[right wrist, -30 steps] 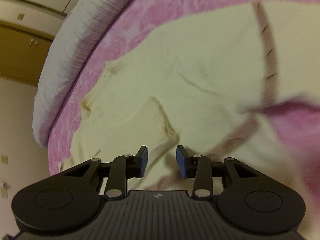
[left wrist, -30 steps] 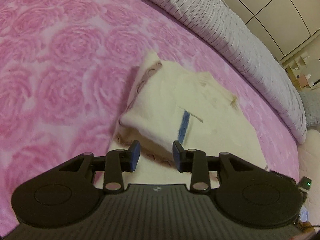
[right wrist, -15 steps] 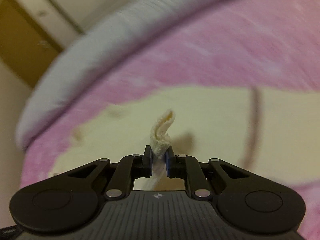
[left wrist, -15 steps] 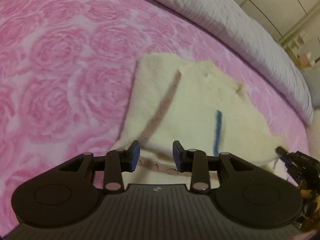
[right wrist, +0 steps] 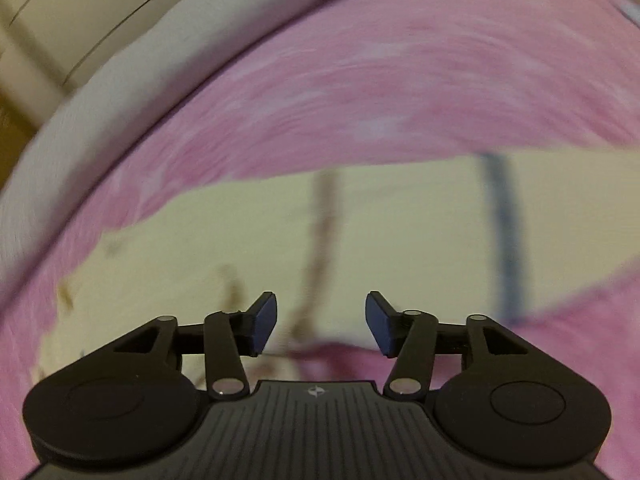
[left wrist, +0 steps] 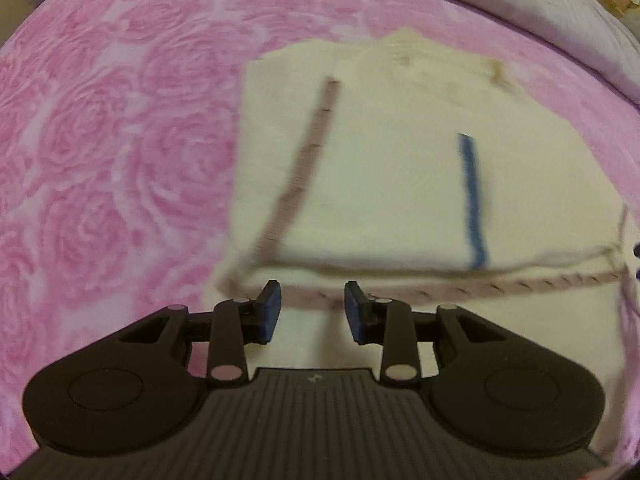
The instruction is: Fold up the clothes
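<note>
On the bedspread point(left wrist: 120, 160), blurred garment point(left wrist: 392, 184)

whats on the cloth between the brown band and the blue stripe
Nothing: in the left wrist view the cream garment is bare between the brown band and the blue stripe. The blurred right wrist view agrees.

One cream garment point(left wrist: 384, 184) at frame centre, on it two brown trim bands point(left wrist: 304, 160) and one blue stripe point(left wrist: 472, 200). One pink rose-print blanket point(left wrist: 112, 152) filling left side. One grey striped duvet point(left wrist: 520, 12) along upper edge. Two grippers, one per view.
</note>
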Available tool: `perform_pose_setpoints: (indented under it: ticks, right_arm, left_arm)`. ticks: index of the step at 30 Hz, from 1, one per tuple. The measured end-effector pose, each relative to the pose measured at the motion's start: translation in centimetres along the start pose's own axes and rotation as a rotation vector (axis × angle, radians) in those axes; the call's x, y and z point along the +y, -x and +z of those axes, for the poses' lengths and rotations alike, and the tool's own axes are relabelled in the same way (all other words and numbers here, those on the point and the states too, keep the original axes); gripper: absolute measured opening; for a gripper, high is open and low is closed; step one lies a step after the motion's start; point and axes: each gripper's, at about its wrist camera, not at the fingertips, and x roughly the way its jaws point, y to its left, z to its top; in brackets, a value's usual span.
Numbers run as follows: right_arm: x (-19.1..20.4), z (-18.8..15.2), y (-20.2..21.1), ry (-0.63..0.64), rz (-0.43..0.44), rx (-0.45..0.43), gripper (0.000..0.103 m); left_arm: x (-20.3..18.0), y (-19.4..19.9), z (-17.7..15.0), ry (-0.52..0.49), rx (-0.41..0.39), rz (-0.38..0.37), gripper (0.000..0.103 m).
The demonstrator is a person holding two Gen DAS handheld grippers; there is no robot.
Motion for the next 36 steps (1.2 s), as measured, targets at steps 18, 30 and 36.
perform_pose_setpoints:
  ticks: [18,30,36]
  right_arm:
    - [-26.4,4.1,5.5,-0.737,-0.022,-0.186,0.052]
    - [-4.5,7.3,10.7,0.021,-0.007,-0.377,0.010]
    - [13.0,-0.1,8.0,0.402,0.253,-0.216,0.020]
  left_arm:
    - [-9.5,4.0,-3.8,-0.016,0.016,-0.043,0.038]
    - [-3.0,7.2,-4.2,0.089,-0.035,-0.043,0.038]
    - [3.3,8.2,-4.4,0.173,-0.055,-0.071,0.038]
